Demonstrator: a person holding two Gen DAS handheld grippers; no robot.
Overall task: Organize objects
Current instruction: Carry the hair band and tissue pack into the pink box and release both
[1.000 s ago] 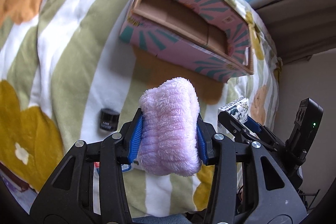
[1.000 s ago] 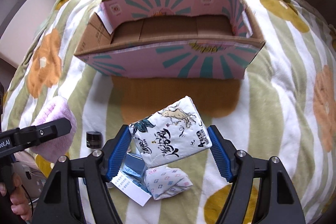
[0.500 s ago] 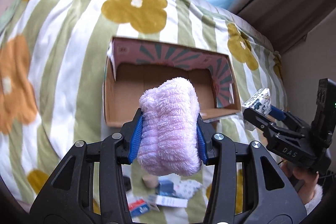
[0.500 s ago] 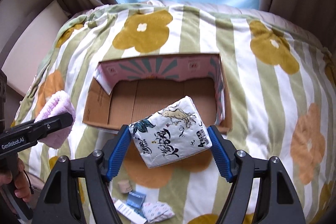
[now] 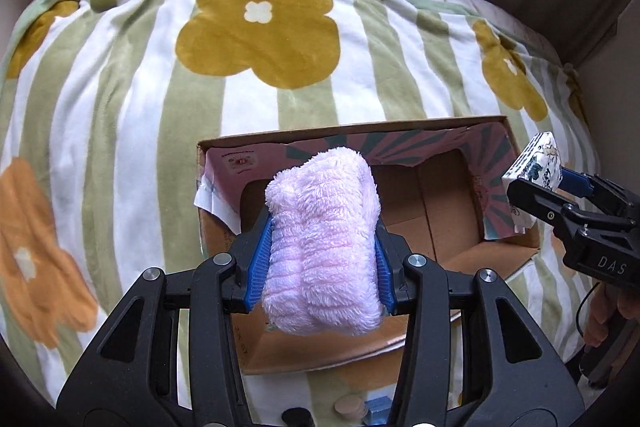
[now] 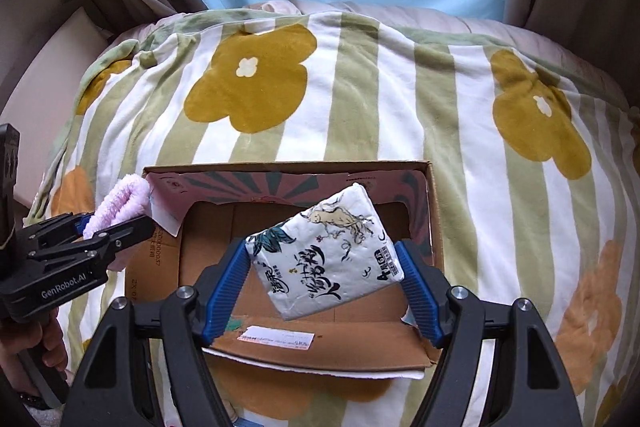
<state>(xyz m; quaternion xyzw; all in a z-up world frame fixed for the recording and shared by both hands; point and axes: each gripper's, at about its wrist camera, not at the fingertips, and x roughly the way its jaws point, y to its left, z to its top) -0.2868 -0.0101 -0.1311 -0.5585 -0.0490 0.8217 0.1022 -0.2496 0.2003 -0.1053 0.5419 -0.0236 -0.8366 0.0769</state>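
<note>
Soft, even daylight from beyond the blanket (image 5: 132, 99); no glare. Faint shadow inside the box (image 6: 434, 211). Strong fisheye bending, with dark corners. The blanket's near-left edge is slightly blurred.

The left claw (image 5: 322, 263) points forward, its blue pads (image 5: 262, 265) pressed into both sides of a pink towel (image 5: 322, 247) that bulges out ahead of the fingertips. The right claw (image 6: 324, 277) sits just to its right at about the same height, its blue pads (image 6: 416, 287) clamped on opposite corners of a tilted tissue pack (image 6: 326, 255). A bare hand (image 6: 50, 339) grips the left handle from below.
</note>
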